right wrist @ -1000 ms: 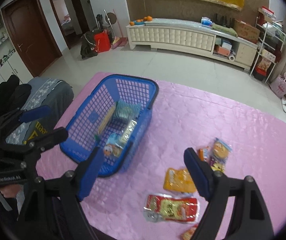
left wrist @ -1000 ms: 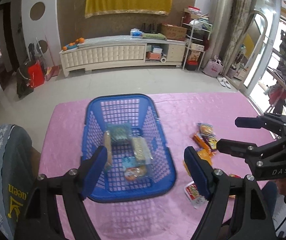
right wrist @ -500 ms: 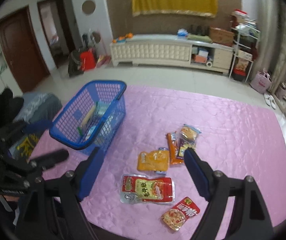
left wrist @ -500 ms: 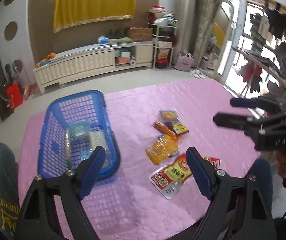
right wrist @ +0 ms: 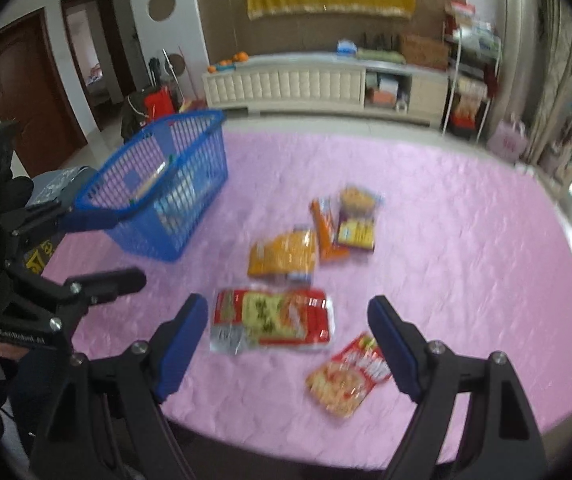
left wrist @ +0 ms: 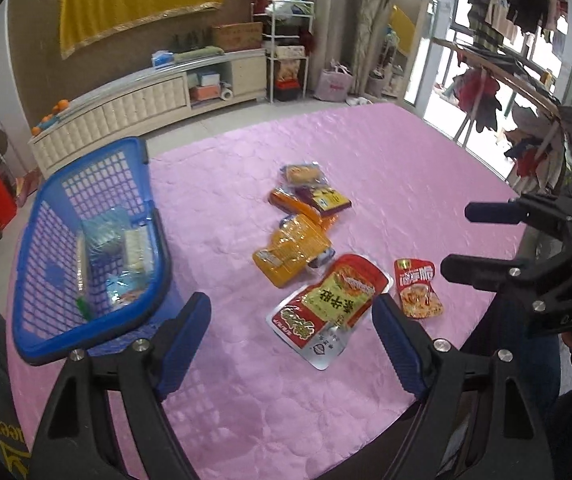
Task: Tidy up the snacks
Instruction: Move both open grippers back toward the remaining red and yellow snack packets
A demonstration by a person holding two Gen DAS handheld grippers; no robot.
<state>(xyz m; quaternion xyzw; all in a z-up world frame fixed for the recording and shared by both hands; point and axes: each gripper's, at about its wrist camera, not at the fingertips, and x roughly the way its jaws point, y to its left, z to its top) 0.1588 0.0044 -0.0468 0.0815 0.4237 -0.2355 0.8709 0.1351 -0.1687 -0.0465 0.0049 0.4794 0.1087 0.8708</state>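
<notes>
The job looks partly done: the blue basket point(left wrist: 86, 240) on the left part of the pink-covered desk point(left wrist: 406, 168) already holds a few clear and pale packets, lying low against its floor, while six or so snacks are not yet gathered and lie loose in the middle of the desk. Nearest the person lies the large red pouch point(left wrist: 328, 306), flat, with the small red packet point(left wrist: 418, 286) just beside it on the right; behind them sits the orange packet point(left wrist: 292, 250), and farther back a cluster of an orange stick pack point(left wrist: 296, 206), a dark yellow-labelled packet point(left wrist: 326, 198) and a clear bag of pastry point(left wrist: 302, 174), overlapping one another. The left gripper point(left wrist: 292, 336) hangs above the near desk with its jaws wide and nothing between them — the large red pouch shows in the gap, but below, untouched. The right gripper point(right wrist: 288, 338) is likewise wide and empty, over the same pouch in its own blurred view, with the small red packet point(right wrist: 346, 376) close to its right finger. Both tools crowd the same near patch, so they seem likely to get in each other's way if both go for the red pouch. Room is otherwise generous: bare cloth runs right and back of the snacks, and a clear lane lies between them and the basket. The near desk edge is close to the small red packet — a careless push could slide it off.
</notes>
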